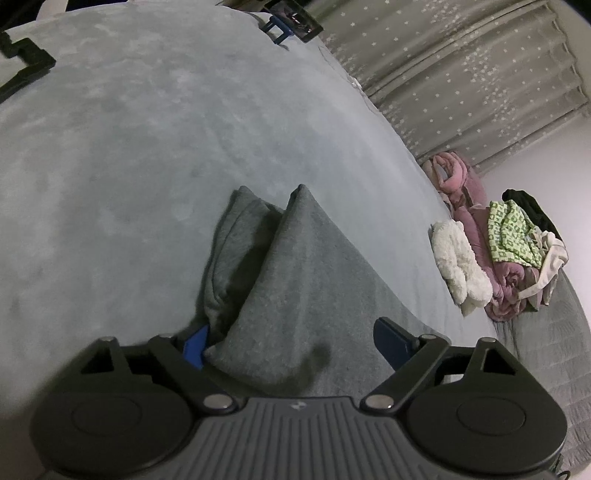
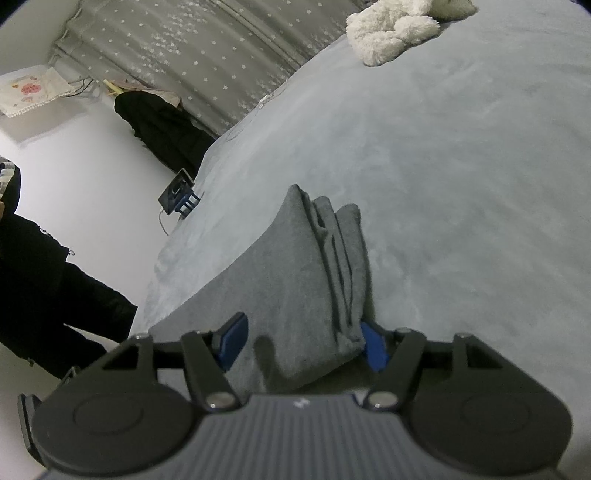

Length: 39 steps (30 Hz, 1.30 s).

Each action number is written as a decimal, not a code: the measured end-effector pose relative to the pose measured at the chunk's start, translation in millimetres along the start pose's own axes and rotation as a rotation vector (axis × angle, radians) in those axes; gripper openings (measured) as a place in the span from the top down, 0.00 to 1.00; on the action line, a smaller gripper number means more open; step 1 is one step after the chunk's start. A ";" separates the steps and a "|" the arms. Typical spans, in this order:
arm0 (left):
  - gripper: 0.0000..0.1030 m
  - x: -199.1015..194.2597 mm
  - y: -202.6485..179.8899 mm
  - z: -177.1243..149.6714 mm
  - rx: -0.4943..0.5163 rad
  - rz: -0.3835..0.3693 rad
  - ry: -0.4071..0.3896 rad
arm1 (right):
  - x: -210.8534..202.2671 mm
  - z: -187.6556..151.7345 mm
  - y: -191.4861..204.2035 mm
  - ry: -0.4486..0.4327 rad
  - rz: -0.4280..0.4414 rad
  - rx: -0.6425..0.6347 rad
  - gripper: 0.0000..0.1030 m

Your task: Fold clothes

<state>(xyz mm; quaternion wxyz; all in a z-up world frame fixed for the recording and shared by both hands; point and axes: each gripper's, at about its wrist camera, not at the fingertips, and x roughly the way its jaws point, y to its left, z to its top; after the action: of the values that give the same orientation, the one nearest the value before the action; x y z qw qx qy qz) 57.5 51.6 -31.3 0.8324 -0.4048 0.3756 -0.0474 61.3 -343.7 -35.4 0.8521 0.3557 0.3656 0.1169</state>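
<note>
A grey folded garment (image 1: 295,280) lies on the pale grey bed cover (image 1: 147,147), its layered edges pointing away from me. My left gripper (image 1: 293,345) is open, and the garment's near end fills the gap between its blue fingers (image 1: 393,343). The left finger is partly hidden by a fold. In the right wrist view the same grey garment (image 2: 295,280) shows several stacked layers along its right side. My right gripper (image 2: 303,345) is open too. One blue pad rests on the cloth and the other touches the stacked edge.
A heap of unfolded clothes (image 1: 506,251) sits near the bed's right edge: pink, green-patterned, black and a white fluffy piece (image 2: 391,29). A phone on a blue stand (image 2: 179,194) is at the bed's edge. Star-patterned curtains (image 1: 461,74) hang behind. A person in black (image 2: 44,288) stands by the bed.
</note>
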 end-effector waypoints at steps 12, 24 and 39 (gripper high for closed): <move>0.14 5.2 -1.6 2.8 0.011 -0.003 -0.008 | 30.0 26.5 -6.3 0.045 0.049 0.004 0.35; 0.14 9.9 -1.9 11.1 0.052 -0.006 -0.010 | 49.9 45.4 -3.6 0.065 0.058 -0.034 0.42; 0.33 8.9 -5.3 11.9 0.102 0.018 -0.022 | 39.9 39.5 10.2 0.010 -0.006 -0.112 0.74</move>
<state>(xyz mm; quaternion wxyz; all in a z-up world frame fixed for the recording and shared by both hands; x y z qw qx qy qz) 72.9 52.2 -28.1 0.8564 -0.3586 0.3673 -0.0544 118.0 -338.7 -31.0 0.8691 0.3059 0.3640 0.1364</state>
